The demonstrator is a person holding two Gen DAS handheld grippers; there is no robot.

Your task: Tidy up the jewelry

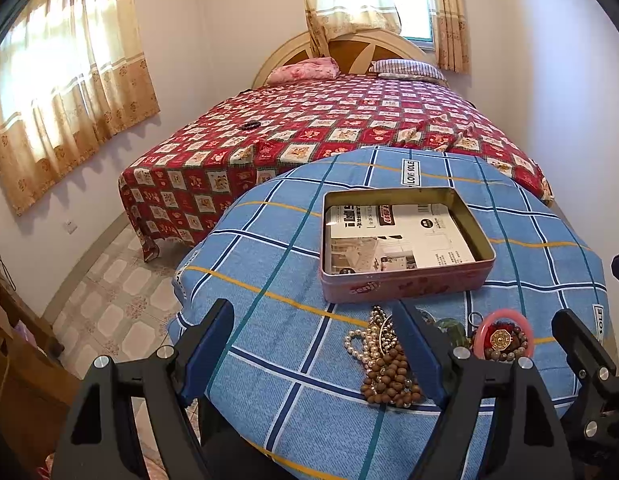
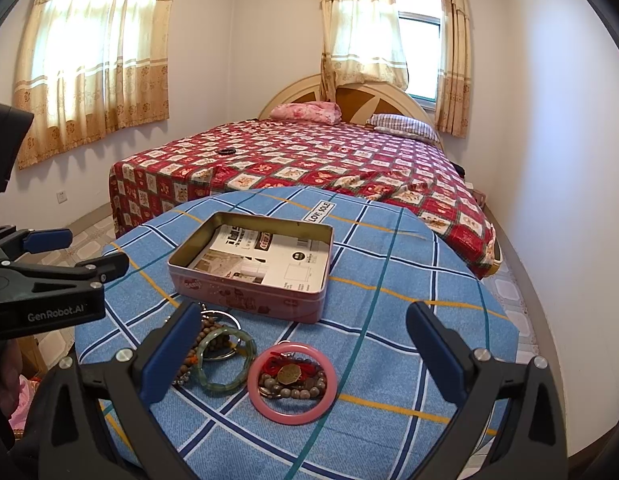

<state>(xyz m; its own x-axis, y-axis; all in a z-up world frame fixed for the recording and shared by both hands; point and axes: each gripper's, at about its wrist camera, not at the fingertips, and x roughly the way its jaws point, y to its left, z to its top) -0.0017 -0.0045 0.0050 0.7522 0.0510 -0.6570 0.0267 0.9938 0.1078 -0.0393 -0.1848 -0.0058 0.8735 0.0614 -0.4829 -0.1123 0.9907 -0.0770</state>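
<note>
An open pink tin (image 1: pixel 405 286) (image 2: pixel 245 300) lined with printed paper sits mid-table. In front of it lies the jewelry: a brown bead strand (image 1: pixel 389 380), pearls (image 1: pixel 359 344), a green bangle (image 2: pixel 225 360) and a pink bangle (image 1: pixel 527 326) (image 2: pixel 292 385) ringing dark beads and a gold charm. My left gripper (image 1: pixel 323 350) is open, above the table just left of the pile. My right gripper (image 2: pixel 305 352) is open, its fingers either side of the bangles. The left gripper also shows in the right wrist view (image 2: pixel 85 252).
The round table (image 1: pixel 269 360) (image 2: pixel 409 340) wears a blue checked cloth. Behind it stands a bed (image 1: pixel 329 120) (image 2: pixel 309 160) with a red quilt, with a small dark object (image 1: pixel 248 125) lying on it. Tiled floor lies to the left; a white wall is on the right.
</note>
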